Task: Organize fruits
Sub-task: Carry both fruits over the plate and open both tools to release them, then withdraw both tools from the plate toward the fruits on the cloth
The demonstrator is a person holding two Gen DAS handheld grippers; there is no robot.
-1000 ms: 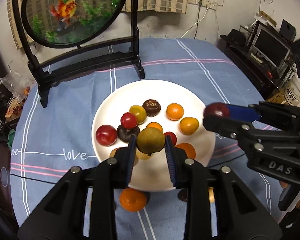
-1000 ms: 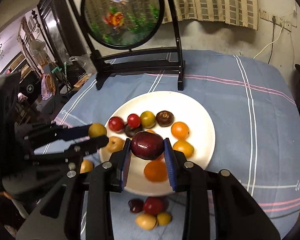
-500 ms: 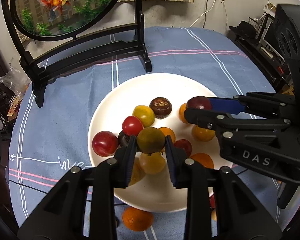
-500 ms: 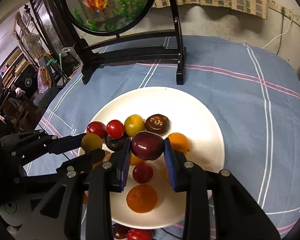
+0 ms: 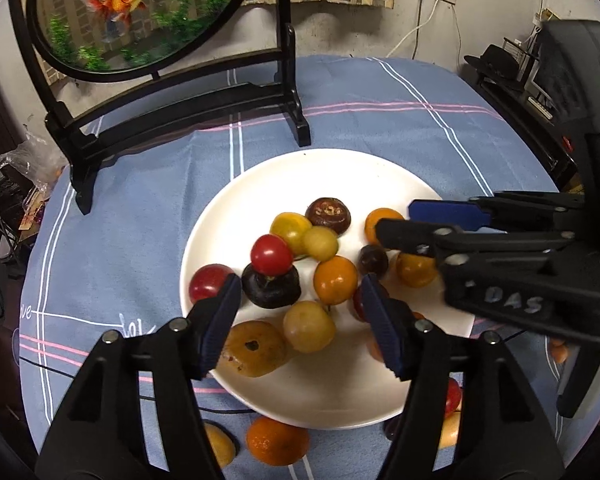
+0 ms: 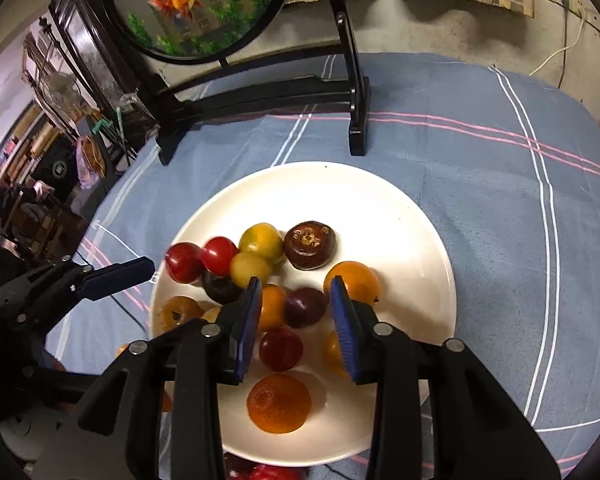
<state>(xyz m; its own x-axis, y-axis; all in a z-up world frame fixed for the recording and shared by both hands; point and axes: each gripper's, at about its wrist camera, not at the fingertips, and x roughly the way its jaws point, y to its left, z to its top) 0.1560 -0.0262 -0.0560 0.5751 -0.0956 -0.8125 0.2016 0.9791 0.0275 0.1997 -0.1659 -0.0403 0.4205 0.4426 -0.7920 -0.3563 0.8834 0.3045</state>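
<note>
A white plate (image 5: 260,184) (image 6: 400,216) holds several small fruits in red, yellow, orange and dark purple. My left gripper (image 5: 300,292) is open and empty above the plate's near left part. The yellow-green fruit (image 5: 320,243) (image 6: 250,269) it held lies among the pile. My right gripper (image 6: 296,300) is open and empty above the plate; it also shows in the left wrist view (image 5: 396,220). The dark purple plum (image 6: 305,307) (image 5: 373,261) it held lies on the plate between its fingers.
A round fish-tank ornament on a black stand (image 5: 188,92) (image 6: 260,92) stands behind the plate on the blue striped cloth (image 6: 520,200). Loose fruits lie on the cloth by the plate's near edge, among them an orange one (image 5: 277,440) and a red one (image 6: 272,472).
Both grippers have opened and dropped their fruits onto the plate: the left let go the yellow-green fruit, the right the dark purple plum. Both moved a little further over the plate.
</note>
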